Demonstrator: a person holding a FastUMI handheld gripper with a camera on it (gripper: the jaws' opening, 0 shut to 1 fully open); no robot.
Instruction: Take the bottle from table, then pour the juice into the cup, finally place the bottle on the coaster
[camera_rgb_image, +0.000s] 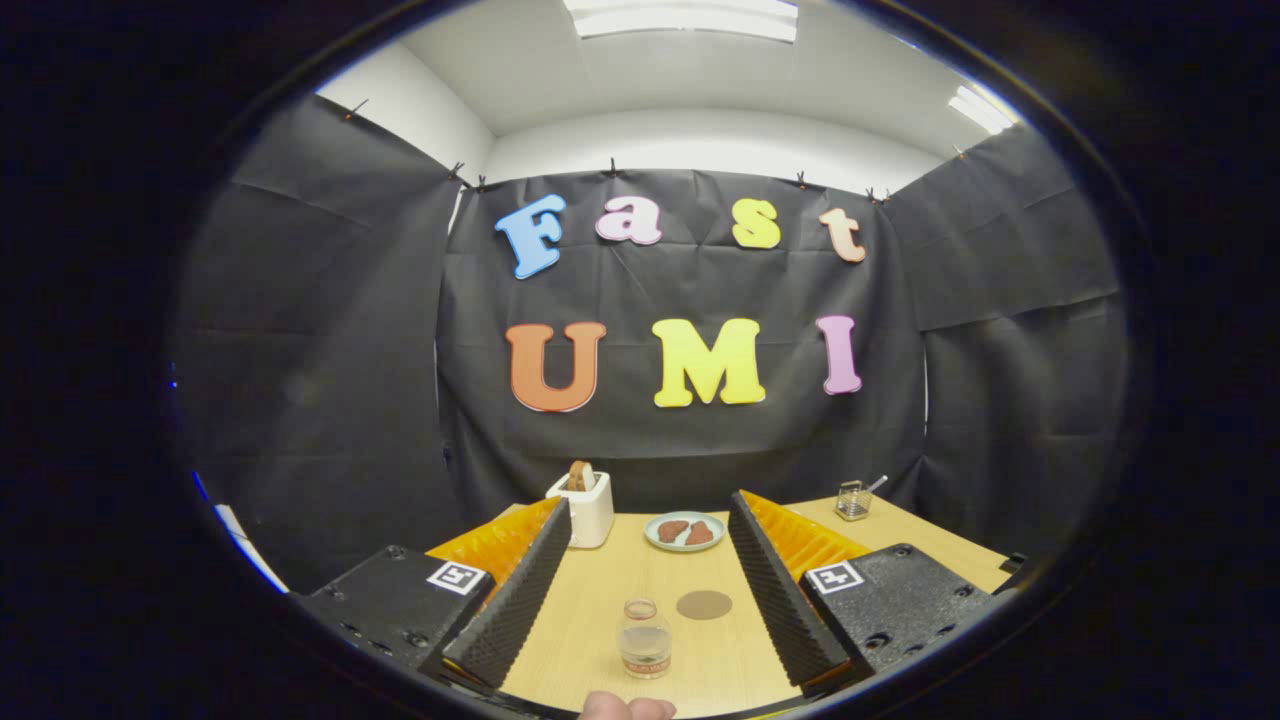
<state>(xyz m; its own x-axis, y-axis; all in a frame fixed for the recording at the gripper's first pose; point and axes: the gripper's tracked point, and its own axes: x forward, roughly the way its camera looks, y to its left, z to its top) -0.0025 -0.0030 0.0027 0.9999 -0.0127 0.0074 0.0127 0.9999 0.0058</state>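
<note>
Claw (645, 555) wide open, empty | bottle (644, 640) between fingers, coaster (704, 604) just beside it | likely light, slippery; grip mid-body.

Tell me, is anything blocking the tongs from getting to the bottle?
No. The tongs are open, and the bottle stands on the table between the fingers, nothing in front of it. The coaster lies just beyond it, beside the path.

Toaster (588, 508) w/ bread slice (580, 474) was set beside plate (685, 531) holding two brown pieces; wire basket (853, 499) was seen at table's (600, 610) far corner.
</note>
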